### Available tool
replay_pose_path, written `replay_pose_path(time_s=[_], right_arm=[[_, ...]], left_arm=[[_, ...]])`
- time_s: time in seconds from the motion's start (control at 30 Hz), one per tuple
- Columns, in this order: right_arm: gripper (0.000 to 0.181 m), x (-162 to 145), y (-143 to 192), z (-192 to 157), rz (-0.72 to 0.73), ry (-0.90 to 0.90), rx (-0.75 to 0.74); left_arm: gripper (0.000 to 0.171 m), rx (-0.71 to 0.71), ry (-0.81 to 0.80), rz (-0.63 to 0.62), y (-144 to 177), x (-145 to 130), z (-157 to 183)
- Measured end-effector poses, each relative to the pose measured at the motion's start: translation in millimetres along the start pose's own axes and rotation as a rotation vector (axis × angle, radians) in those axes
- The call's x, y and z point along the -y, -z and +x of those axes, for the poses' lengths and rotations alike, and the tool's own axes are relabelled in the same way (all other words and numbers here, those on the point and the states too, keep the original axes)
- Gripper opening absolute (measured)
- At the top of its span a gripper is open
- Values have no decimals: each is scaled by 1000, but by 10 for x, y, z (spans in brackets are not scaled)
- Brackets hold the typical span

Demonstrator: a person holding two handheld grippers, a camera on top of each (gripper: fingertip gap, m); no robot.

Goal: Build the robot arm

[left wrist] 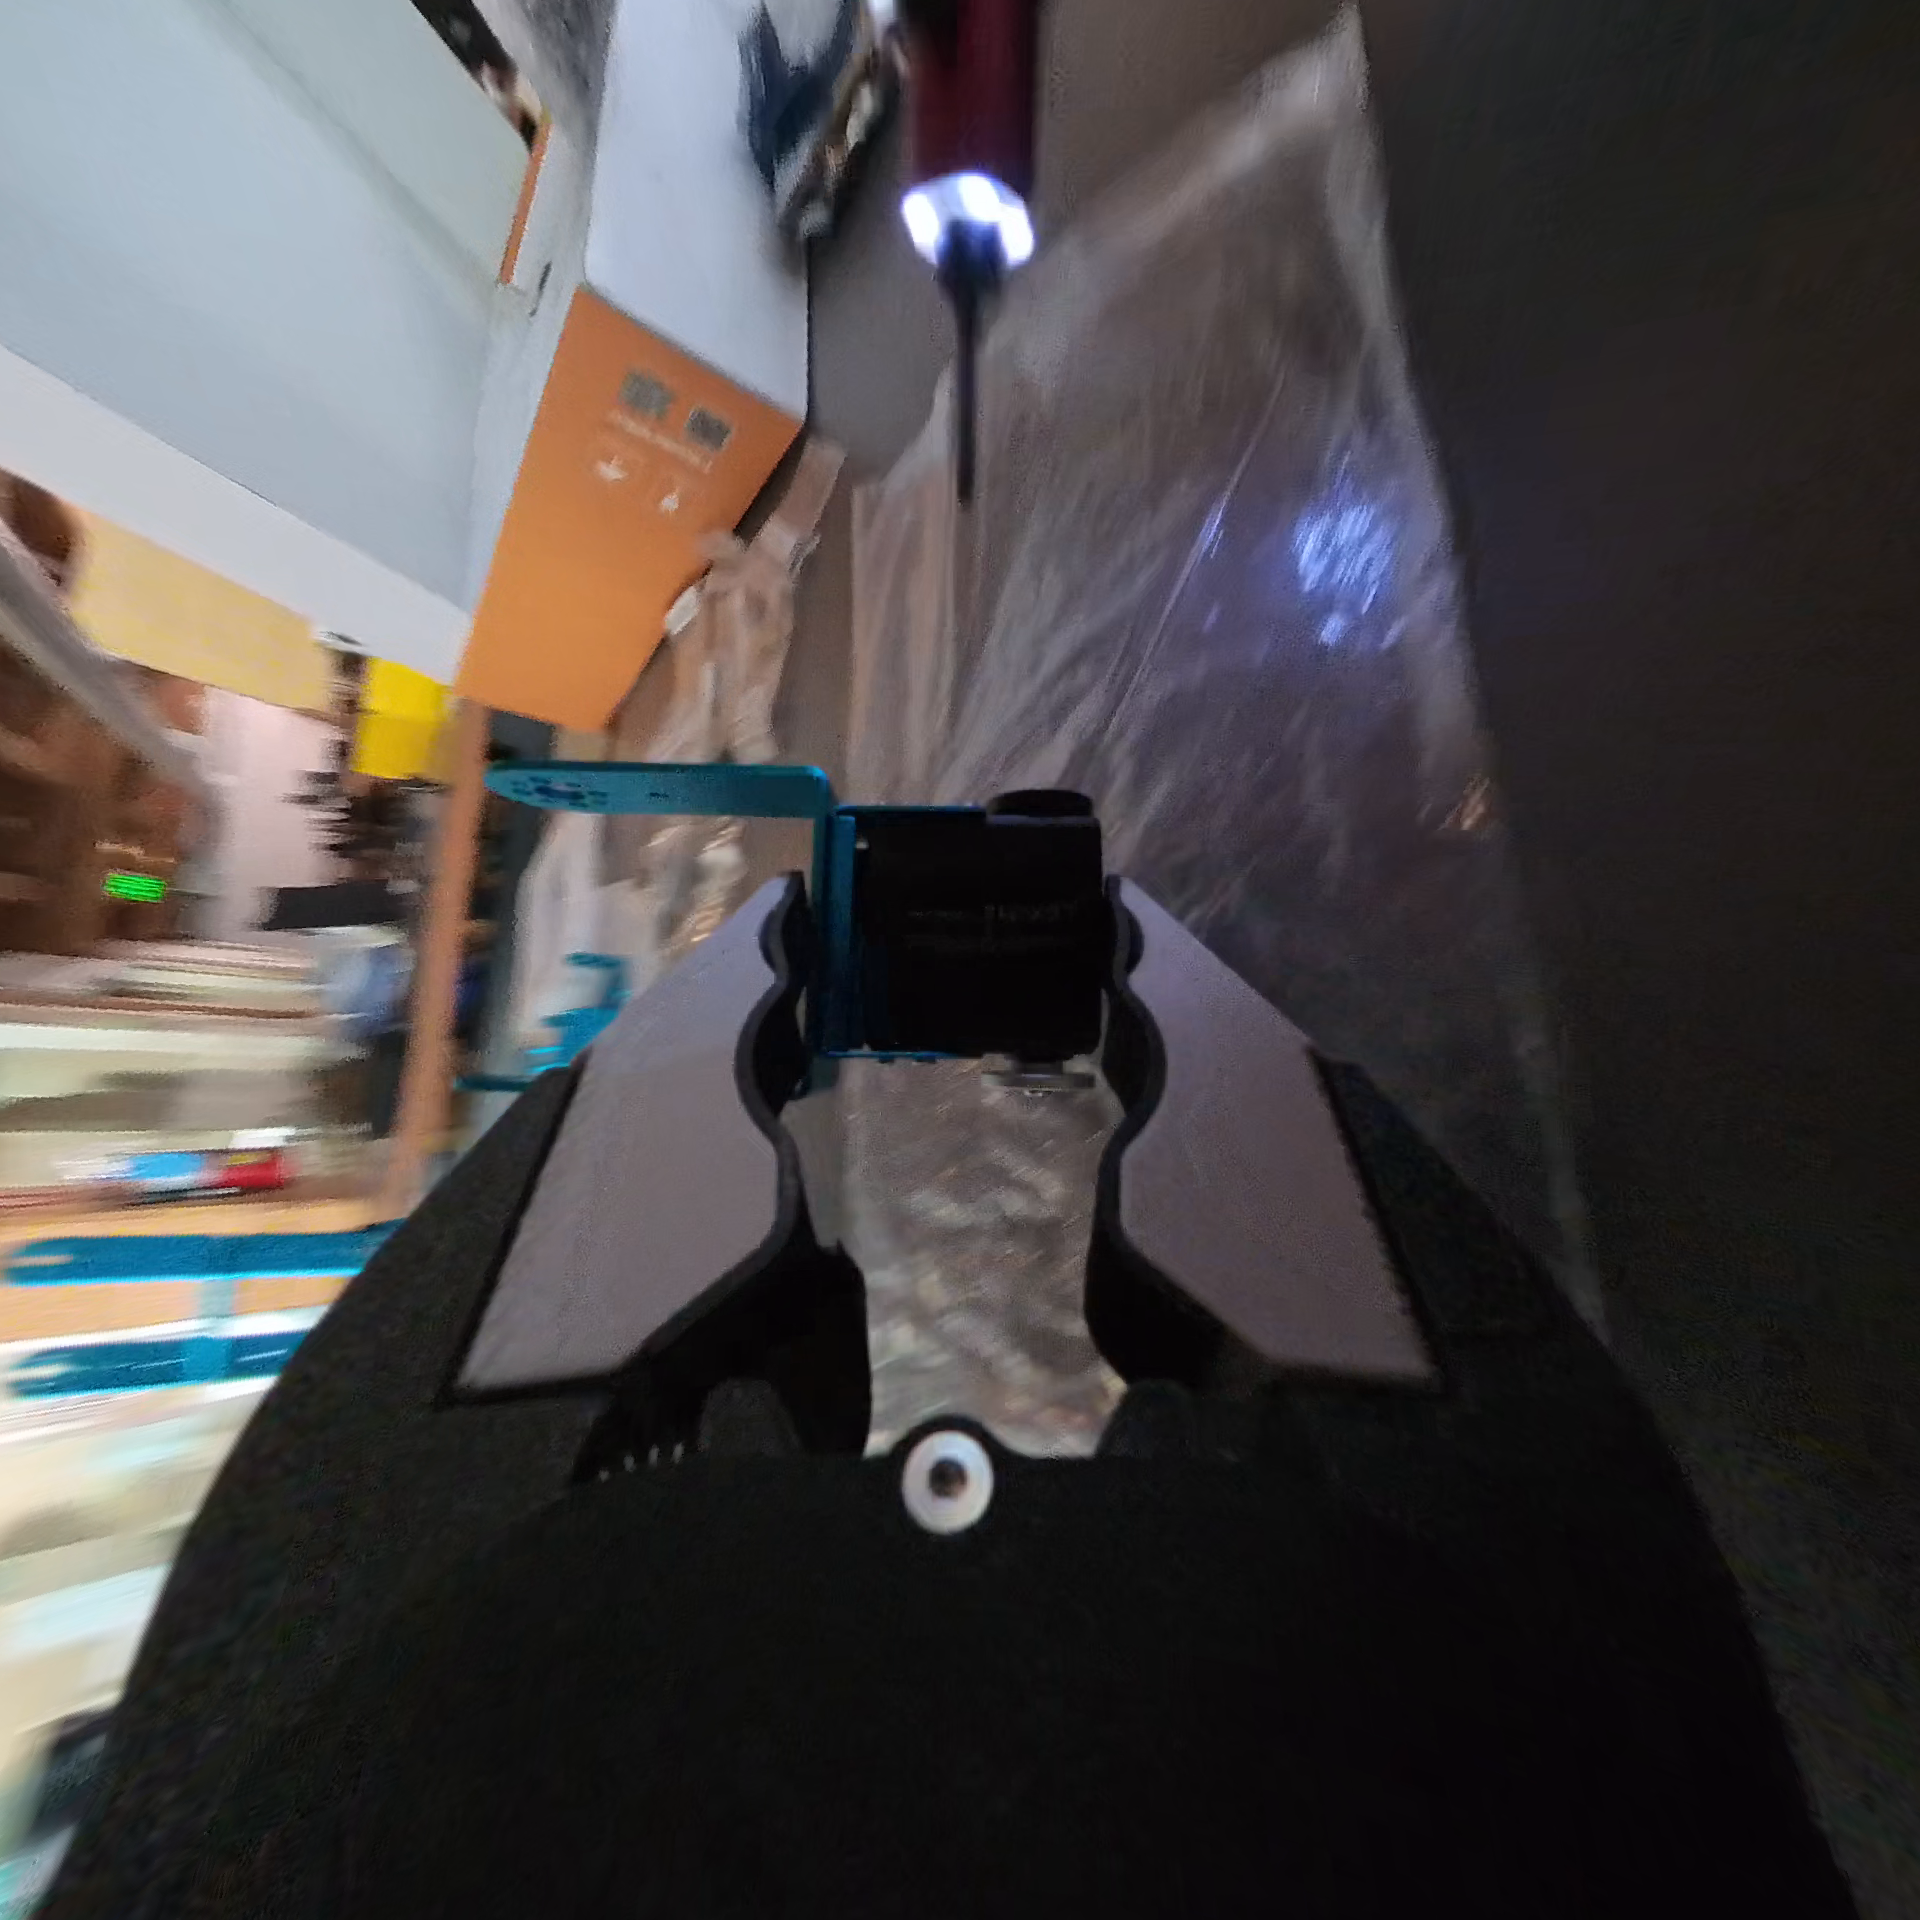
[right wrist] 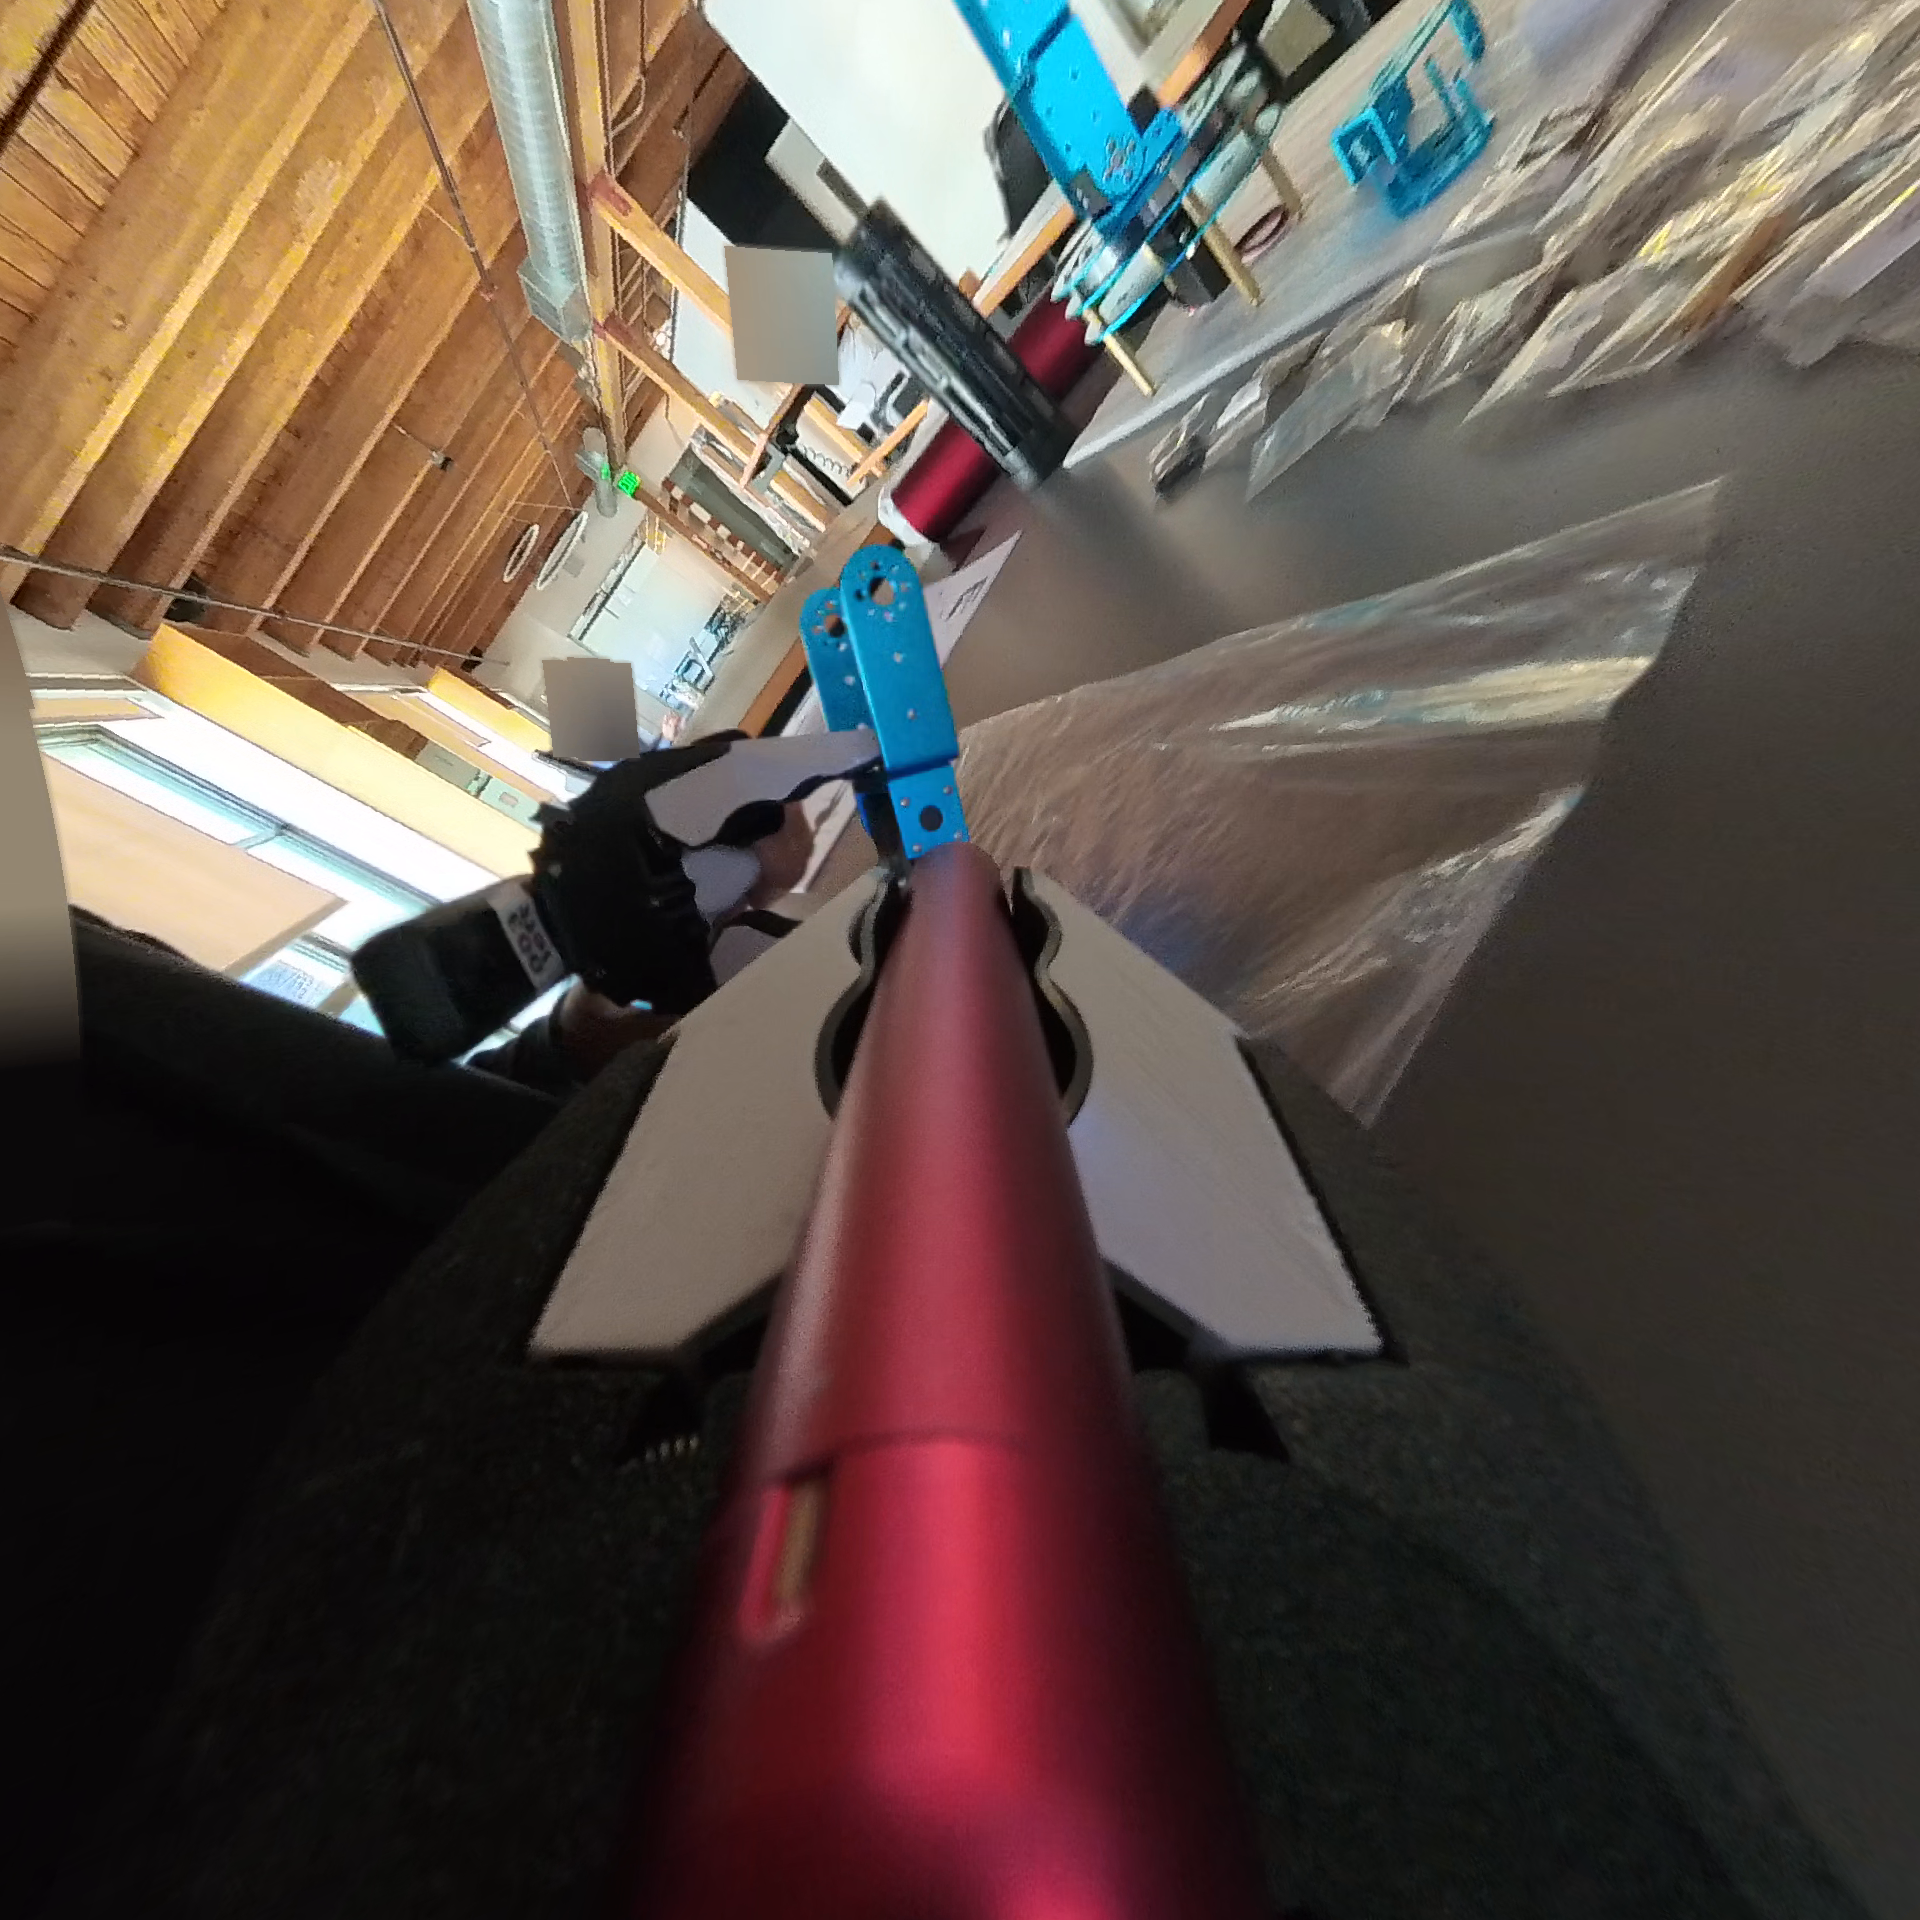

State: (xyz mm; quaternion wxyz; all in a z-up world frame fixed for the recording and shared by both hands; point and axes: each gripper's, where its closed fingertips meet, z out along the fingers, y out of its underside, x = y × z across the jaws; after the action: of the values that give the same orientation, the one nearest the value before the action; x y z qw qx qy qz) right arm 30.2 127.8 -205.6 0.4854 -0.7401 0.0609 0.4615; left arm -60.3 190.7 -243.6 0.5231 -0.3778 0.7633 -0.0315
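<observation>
- The left tongs [left wrist: 956,966] are clamped on a black servo block [left wrist: 982,925] with a blue metal bracket [left wrist: 665,792] fixed to its side. The block sits between the fingertips, bracket arm jutting sideways, probably so its face stays open to the tool.
- The right tongs [right wrist: 951,894] are closed around a red screwdriver [right wrist: 935,1351], whose body runs along the fingers and out past the tips. In this view the front end of the tool comes right up to the lower end of the bracket; actual contact is hidden.
- From the left wrist view the same driver shows ahead, lit at the nose, its dark bit [left wrist: 966,395] aimed toward the held block but well apart from it in that view.
- Both are held above a grey worktop [right wrist: 1558,1351], over a crinkled clear plastic bag [right wrist: 1299,779].
- Further blue frame parts [right wrist: 1413,114] stand farther back, blurred.
</observation>
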Motion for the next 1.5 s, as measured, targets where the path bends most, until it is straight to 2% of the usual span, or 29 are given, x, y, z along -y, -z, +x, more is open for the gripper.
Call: replay_pose_path(time_s=[0.07,0.13,0.23,0.37,0.5,0.57,0.63,0.8,1.1,1.5], right_arm=[[21,57,34,11,18,15,7],[22,66,36,-19,17,27,32],[22,22,29,-95,-7,53,70],[22,8,72,-238,-2,116,131],[21,20,173,-450,18,242,199],[22,38,224,-574,16,306,238],[22,45,257,-674,-18,326,288],[22,18,233,-722,-75,352,328],[22,-119,205,-696,-126,317,340],[22,-103,184,-652,-132,310,326]], left_arm=[[54,-1,-155,-85,-9,-124,-32],[54,-101,-103,-81,-21,-147,16],[55,-333,180,-25,17,-43,34],[55,-744,667,66,166,244,98],[54,-1062,1073,327,433,723,-55],[54,-1180,1217,456,546,899,-102],[54,-1214,1264,520,564,957,-75],[54,-1199,1176,554,572,1002,86],[54,-1188,1158,552,550,932,119],[54,-1189,1123,553,544,908,86]])
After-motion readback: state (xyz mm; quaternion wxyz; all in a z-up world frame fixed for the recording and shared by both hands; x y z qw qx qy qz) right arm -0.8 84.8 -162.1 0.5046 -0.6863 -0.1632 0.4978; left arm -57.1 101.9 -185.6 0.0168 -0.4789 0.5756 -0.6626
